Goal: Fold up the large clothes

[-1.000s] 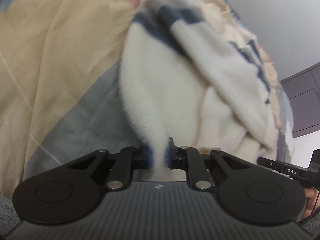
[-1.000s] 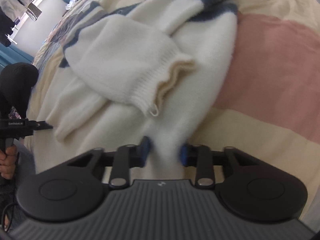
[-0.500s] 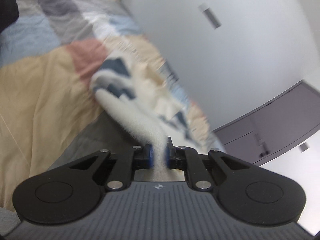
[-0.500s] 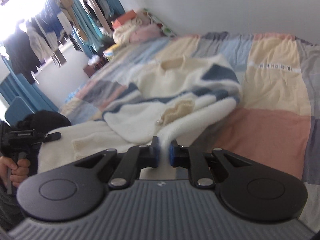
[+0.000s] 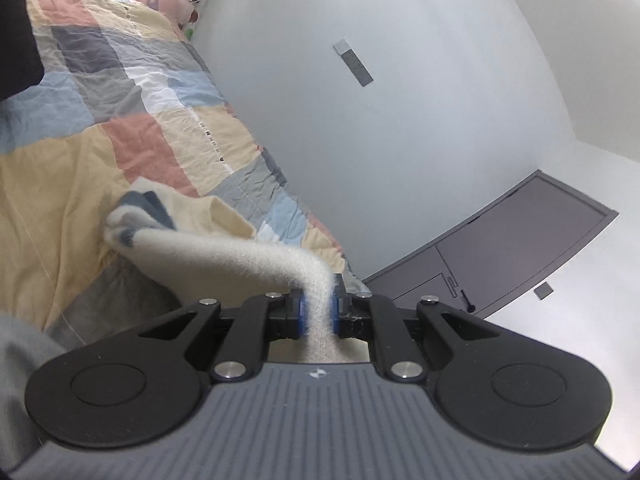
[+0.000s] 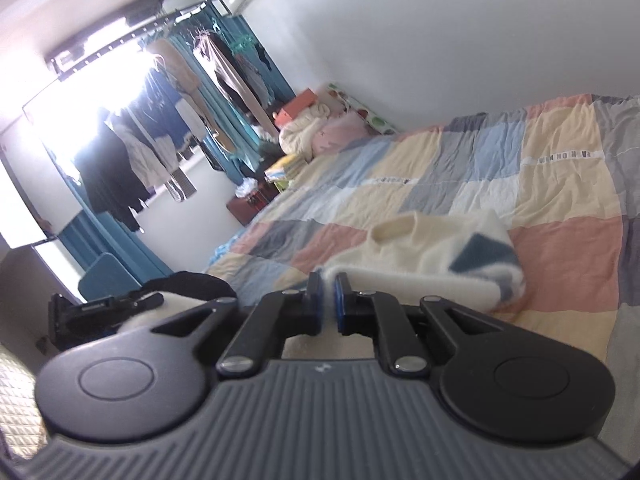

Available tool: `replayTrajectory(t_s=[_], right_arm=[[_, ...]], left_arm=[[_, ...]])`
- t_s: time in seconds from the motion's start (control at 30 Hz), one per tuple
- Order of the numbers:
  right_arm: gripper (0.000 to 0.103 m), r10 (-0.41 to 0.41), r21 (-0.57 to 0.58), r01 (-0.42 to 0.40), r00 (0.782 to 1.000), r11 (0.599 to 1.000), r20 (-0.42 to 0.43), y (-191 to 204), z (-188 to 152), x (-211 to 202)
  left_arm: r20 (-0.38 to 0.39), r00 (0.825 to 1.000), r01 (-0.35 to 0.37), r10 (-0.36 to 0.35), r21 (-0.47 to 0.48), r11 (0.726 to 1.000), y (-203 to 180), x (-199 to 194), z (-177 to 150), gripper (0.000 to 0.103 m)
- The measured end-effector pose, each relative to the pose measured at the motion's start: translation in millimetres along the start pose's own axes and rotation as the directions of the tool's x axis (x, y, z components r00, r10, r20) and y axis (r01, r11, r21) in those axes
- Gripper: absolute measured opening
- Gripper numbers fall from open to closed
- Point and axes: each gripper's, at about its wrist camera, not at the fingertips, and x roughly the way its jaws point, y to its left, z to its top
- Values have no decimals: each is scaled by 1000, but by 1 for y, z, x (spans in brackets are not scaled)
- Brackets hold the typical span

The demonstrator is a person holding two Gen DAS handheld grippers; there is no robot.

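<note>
Garment: cream sweater [image 6: 420,256] with blue-grey blocks, lying on the patchwork quilt [image 6: 560,256] toward the bed's near edge, neck opening facing the far wall.
Raised part: lower hem drawn up off the quilt into a taut band running back to both tools; far end bunched where the fold forms.
Left gripper [image 5: 318,312]: blue pads nearly together, clamped on a thick wad of fuzzy knit [image 5: 240,256].
Right gripper [image 6: 328,300]: pads close, pinching a thin edge of the same knit.
Handling, judged: soft, limp, fairly bulky; no stiffness, so sags between the two holds; fuzzy surface grips pads well, little slip risk; likely to stretch if pulled hard.
Where to hold: hem corners, as now, spaced wide to keep the edge straight.
Next, judged: carry hem toward the neckline, lay flat, then release.
Risk: sleeves bunching inside the fold.
</note>
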Motion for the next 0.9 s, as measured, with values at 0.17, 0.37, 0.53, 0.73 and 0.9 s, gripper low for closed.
replayTrajectory(t_s=[0.17, 0.37, 0.53, 0.73, 0.9], right_arm=[[3, -22, -6, 23, 1000, 1000, 15, -5, -1, 9], [6, -129, 109, 150, 975, 983, -180, -42, -30, 50], [12, -162, 169, 230, 926, 958, -342, -56, -58, 61], [69, -118, 151, 206, 885, 967, -450, -39, -76, 56], [68, -73, 138, 176, 833, 975, -548, -26, -91, 66]], left_arm=[[-59, 998, -22, 19, -53, 998, 22, 22, -8, 13], [-110, 991, -87, 77, -87, 992, 52, 31, -25, 13], [-125, 986, -121, 110, -84, 989, 66, 23, -30, 13], [-142, 983, -126, 114, -76, 989, 65, 26, -33, 13], [-146, 983, -122, 112, -65, 990, 62, 32, -33, 13]])
